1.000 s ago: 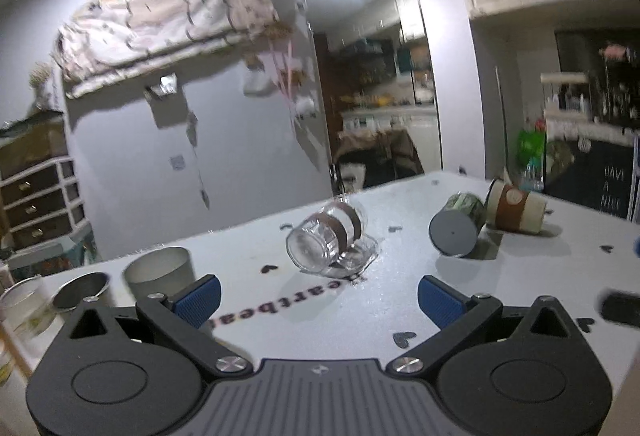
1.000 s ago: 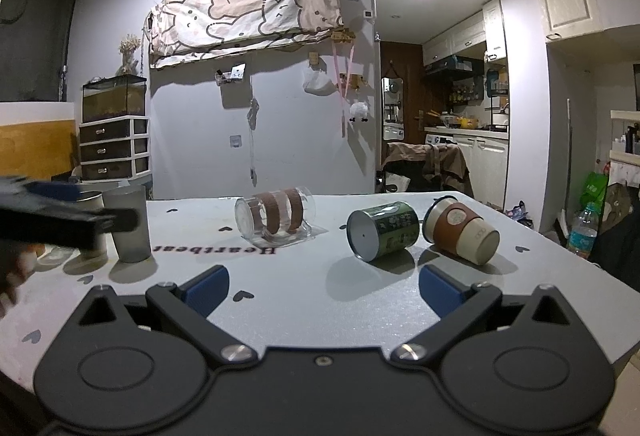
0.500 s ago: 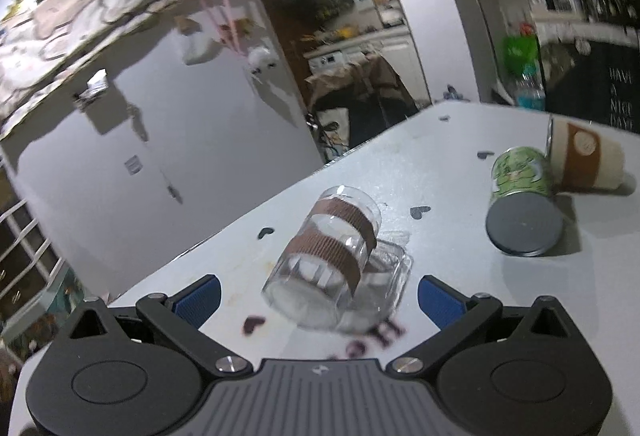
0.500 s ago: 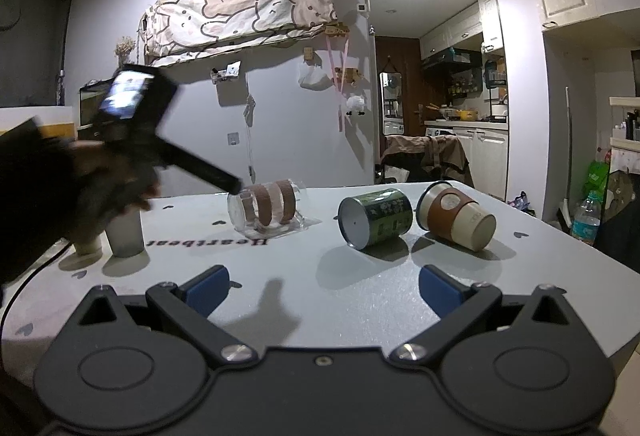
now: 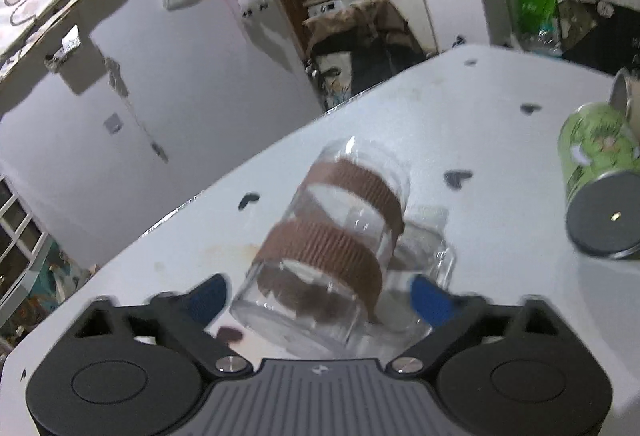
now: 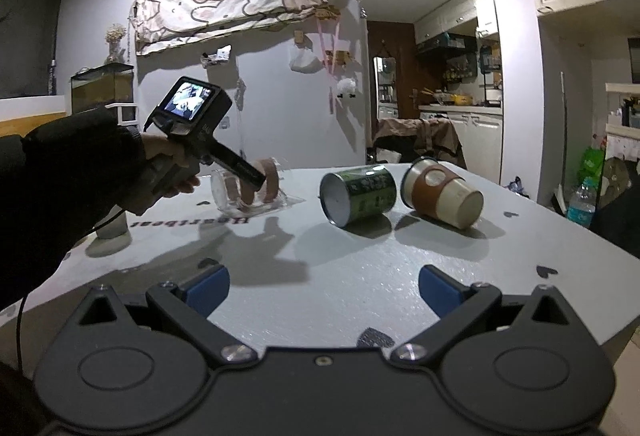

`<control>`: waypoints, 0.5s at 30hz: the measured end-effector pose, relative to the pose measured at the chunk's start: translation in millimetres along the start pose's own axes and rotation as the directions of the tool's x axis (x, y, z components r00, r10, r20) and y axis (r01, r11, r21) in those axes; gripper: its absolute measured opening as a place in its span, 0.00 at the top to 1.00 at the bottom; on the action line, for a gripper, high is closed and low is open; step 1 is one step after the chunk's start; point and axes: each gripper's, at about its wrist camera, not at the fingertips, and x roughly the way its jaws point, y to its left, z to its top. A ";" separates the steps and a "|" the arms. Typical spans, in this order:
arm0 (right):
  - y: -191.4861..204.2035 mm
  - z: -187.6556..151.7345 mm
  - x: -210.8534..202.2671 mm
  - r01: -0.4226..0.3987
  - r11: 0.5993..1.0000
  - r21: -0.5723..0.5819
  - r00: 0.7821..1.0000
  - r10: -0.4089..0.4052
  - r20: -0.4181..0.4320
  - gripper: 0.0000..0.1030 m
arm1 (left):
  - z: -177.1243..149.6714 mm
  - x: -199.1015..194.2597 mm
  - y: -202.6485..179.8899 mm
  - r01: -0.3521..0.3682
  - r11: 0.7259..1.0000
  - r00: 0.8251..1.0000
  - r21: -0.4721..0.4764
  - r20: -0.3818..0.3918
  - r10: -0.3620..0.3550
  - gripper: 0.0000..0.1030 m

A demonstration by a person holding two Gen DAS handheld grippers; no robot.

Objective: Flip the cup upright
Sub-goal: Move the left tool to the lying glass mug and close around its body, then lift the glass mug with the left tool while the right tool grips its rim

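Observation:
A clear glass mug [image 5: 332, 248] with two brown ribbed bands lies on its side on the white table [image 5: 460, 140], base toward me. My left gripper [image 5: 316, 296] is open, with its blue-tipped fingers on either side of the mug's base end. In the right wrist view the same mug [image 6: 248, 192] lies at the left behind the left gripper's fingers [image 6: 244, 172]. A green cup [image 6: 358, 194] and a beige cup with a brown sleeve [image 6: 440, 194] lie on their sides further right. My right gripper [image 6: 322, 290] is open and empty, low over the table's near part.
The green cup [image 5: 598, 192] lies to the right of the mug in the left wrist view. A grey cup [image 6: 112, 228] stands upright at the table's left, behind the person's sleeve [image 6: 60, 196]. The table's right edge drops off near a water bottle [image 6: 580, 202].
My left gripper has moved forward and down to the glass mug, which now sits between its open fingers. My right gripper has stayed nearly still.

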 end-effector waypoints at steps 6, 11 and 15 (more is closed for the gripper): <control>0.1 -1.1 0.7 -0.017 1.000 -0.006 1.000 0.017 0.002 0.01 | -8.0 -17.6 0.0 -0.018 1.000 1.000 0.013 0.010 0.018 0.28; 1.7 1.3 1.3 -0.031 1.000 0.000 0.999 0.031 0.008 0.02 | -29.3 -49.8 -7.0 0.001 1.000 1.000 0.023 0.026 -0.001 0.30; 4.3 2.2 2.3 -0.046 0.999 0.007 0.999 0.046 0.007 0.02 | -50.9 -82.8 -15.0 0.025 0.999 0.999 0.045 0.026 -0.027 0.30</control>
